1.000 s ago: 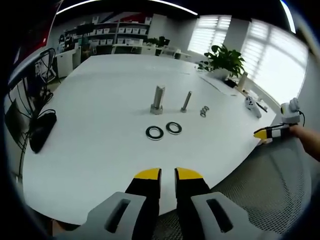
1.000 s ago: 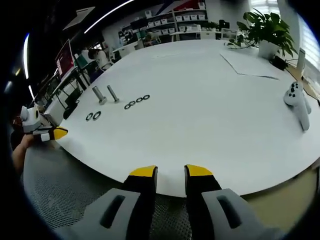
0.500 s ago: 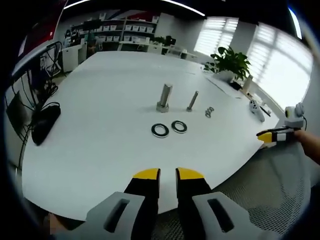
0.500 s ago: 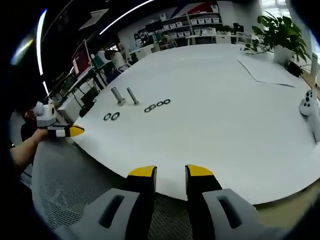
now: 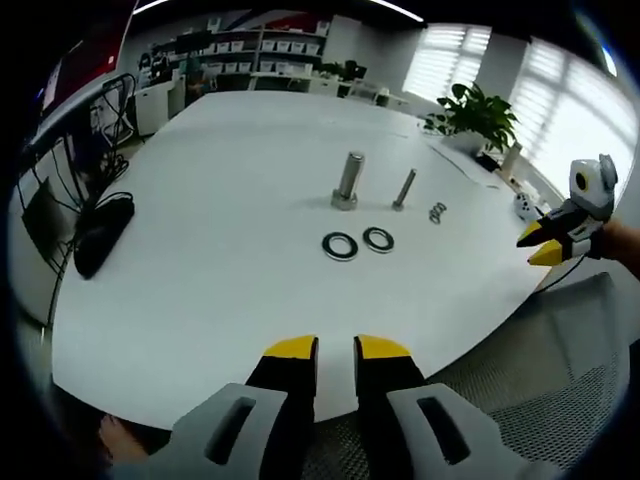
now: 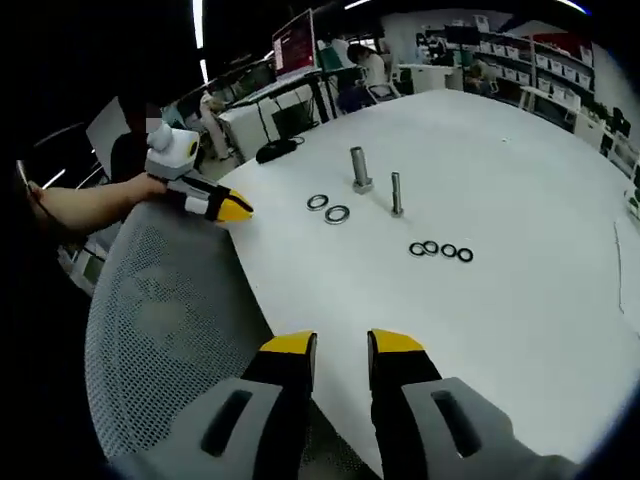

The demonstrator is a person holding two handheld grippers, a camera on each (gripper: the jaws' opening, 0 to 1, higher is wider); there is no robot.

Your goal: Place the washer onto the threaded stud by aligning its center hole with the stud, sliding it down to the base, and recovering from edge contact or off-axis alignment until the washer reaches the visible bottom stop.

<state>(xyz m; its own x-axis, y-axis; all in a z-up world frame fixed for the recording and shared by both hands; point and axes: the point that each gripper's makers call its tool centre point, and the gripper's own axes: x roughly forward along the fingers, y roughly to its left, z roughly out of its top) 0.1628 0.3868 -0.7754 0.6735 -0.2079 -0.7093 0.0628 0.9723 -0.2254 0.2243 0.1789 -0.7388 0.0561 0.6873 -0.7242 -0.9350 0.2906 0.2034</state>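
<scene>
Two flat washers (image 5: 358,243) lie near the thick stud (image 5: 348,182) on my counter (image 5: 200,250) — thin, rigid, slippery; I'd pinch one rim. Left tongs (image 5: 336,347) and right tongs (image 6: 340,342) narrow, empty.

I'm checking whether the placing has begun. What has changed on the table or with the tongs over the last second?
Nothing on the table moved: both views shifted because the hands moved. The right tongs have risen at the table's edge; the left tongs came nearer the big washers. Both stay empty with nothing gripped. The big stud, thin stud and row of small washers lie as before.
</scene>
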